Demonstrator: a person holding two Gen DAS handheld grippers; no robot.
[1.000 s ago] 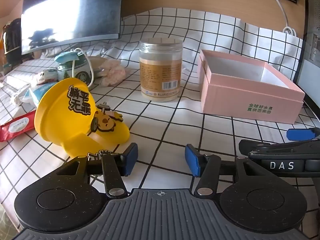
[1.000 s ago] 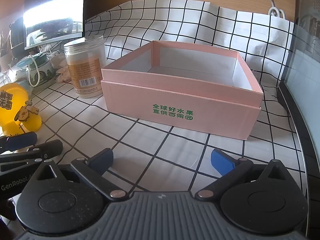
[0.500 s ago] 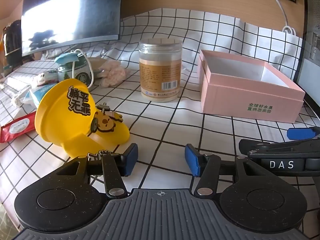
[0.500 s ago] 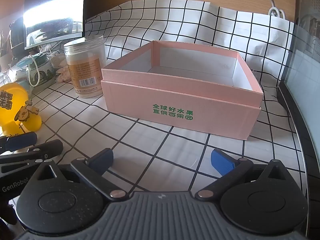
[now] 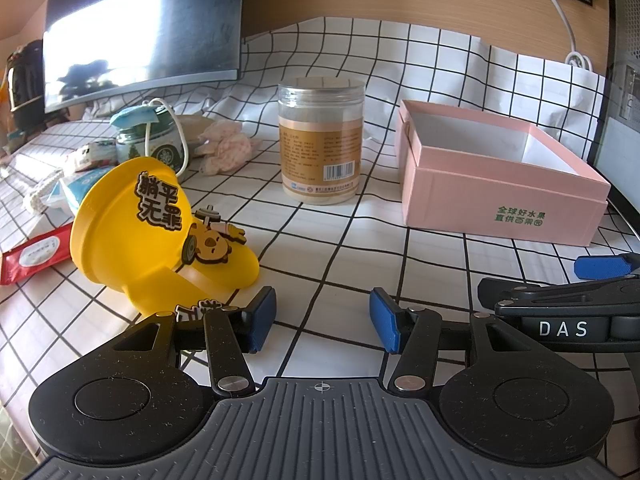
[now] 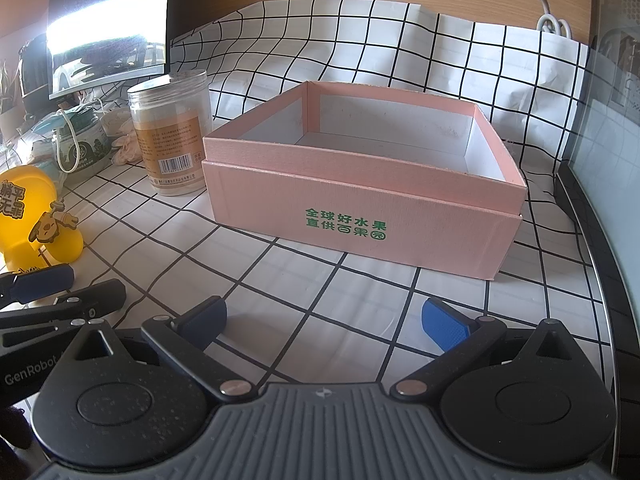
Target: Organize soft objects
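Note:
A yellow cap point(image 5: 160, 236) with black lettering and a cartoon patch lies on the checked cloth, just ahead and left of my left gripper point(image 5: 322, 320), which stands open with nothing between its blue pads. In the right wrist view the yellow cap point(image 6: 36, 220) sits at the far left. An open pink box point(image 6: 360, 200) stands straight ahead of my right gripper point(image 6: 324, 322), whose jaws are spread wide and empty. The pink box point(image 5: 500, 196) appears at the right in the left wrist view. A crumpled pink cloth point(image 5: 226, 148) lies behind the cap.
A clear plastic jar point(image 5: 322, 140) with a tan label stands between cap and box. A green-white tin point(image 5: 148, 144) with a mask, small packets and a red sachet point(image 5: 36, 254) crowd the left. A dark monitor point(image 5: 140, 28) stands at the back. A black frame edge point(image 6: 588, 216) runs along the right.

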